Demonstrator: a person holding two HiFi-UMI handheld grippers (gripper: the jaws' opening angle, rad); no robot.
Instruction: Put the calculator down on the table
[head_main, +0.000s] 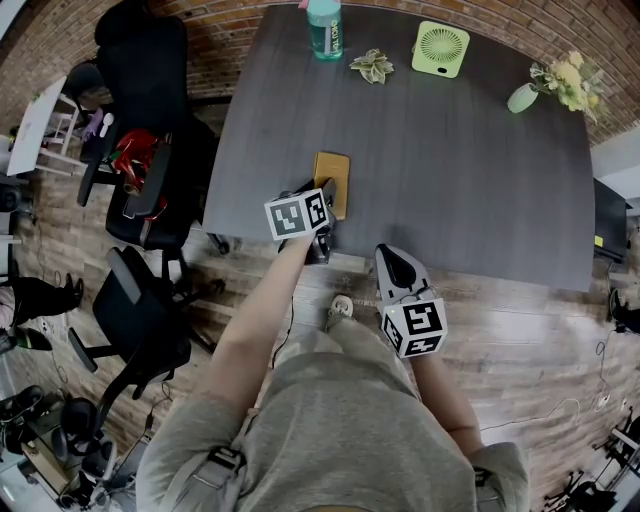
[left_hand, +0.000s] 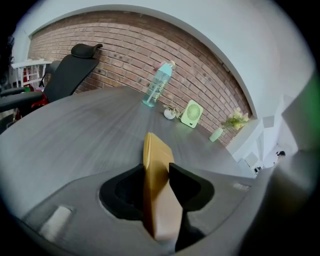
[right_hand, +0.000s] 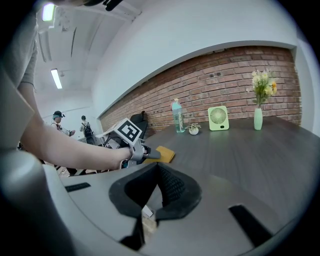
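L gripper (left_hand: 156, 171) jaws stand wide, loose round calculator (head_main: 334, 176), which seems down at table (head_main: 450, 180) near edge, long axis straight ahead of jaws. R gripper (head_main: 395, 260) closed, empty, farther off.

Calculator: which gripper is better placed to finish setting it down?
Left. The calculator lies on the table between the jaws of the left gripper; the right gripper hangs empty beyond the table's edge.

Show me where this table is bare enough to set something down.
Bare: the middle and right of the table, from the far row to the near edge; also the strip left of the calculator. Crowded: the far edge, with bottle, small plant, fan and flower vase, and around the calculator, where the left gripper sits.
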